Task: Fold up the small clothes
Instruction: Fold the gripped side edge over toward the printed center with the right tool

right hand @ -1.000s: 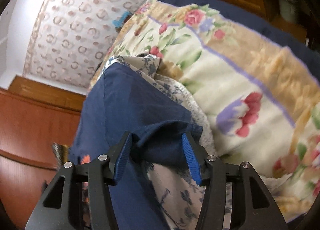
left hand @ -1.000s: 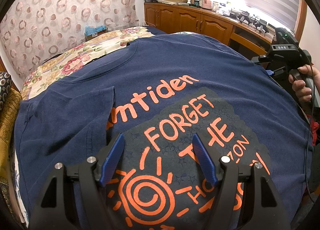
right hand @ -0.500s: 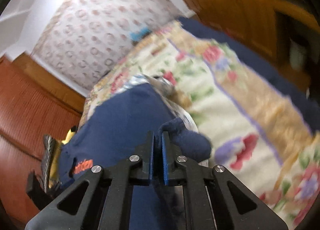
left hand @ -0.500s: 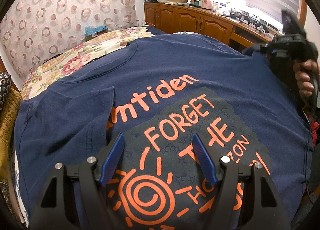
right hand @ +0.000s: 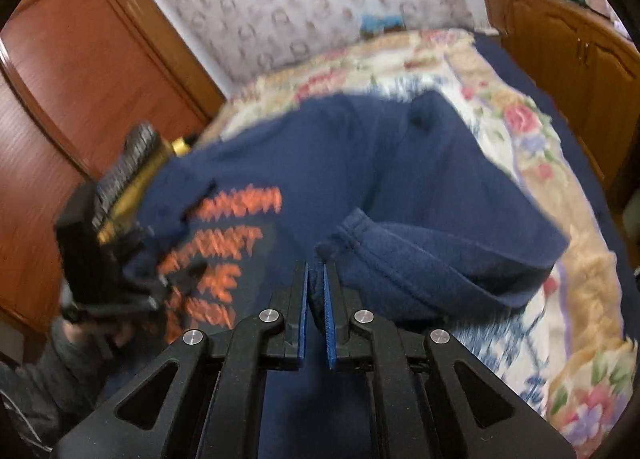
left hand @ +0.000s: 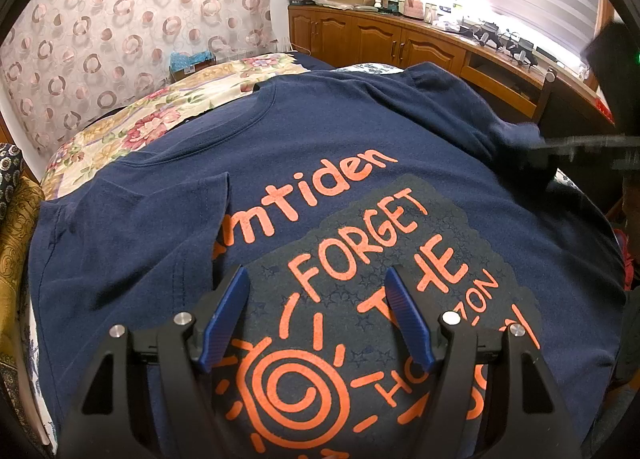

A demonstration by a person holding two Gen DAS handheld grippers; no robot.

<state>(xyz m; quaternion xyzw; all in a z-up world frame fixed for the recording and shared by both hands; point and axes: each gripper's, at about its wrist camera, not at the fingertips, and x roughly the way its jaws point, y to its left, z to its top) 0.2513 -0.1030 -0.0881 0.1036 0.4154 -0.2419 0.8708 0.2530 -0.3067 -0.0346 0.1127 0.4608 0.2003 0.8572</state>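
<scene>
A navy T-shirt (left hand: 360, 147) with orange lettering lies face up on a bed, spread over a flowered bedspread (left hand: 132, 127). Its left sleeve (left hand: 160, 219) is already folded inward onto the chest, covering the start of the top printed word.

The left hand-held gripper (left hand: 316, 315) hangs over the lower part of the print, above the orange spiral sun, its blue fingers (left hand: 226, 311) spread wide apart with nothing between them.

The right hand-held gripper (right hand: 316, 299) has its fingers drawn close together, pinching the hem of the shirt's right sleeve (right hand: 420, 259). That sleeve is lifted off the bedspread and bunched into a rounded fold leaning toward the shirt's middle. In the left wrist view this gripper shows only as a dark blur at the right edge, with the sleeve cloth pulled up beside it.

A patterned curtain (left hand: 120, 19) hangs behind the bed, and wooden cabinets (left hand: 380, 39) with cluttered tops run under the window.
</scene>
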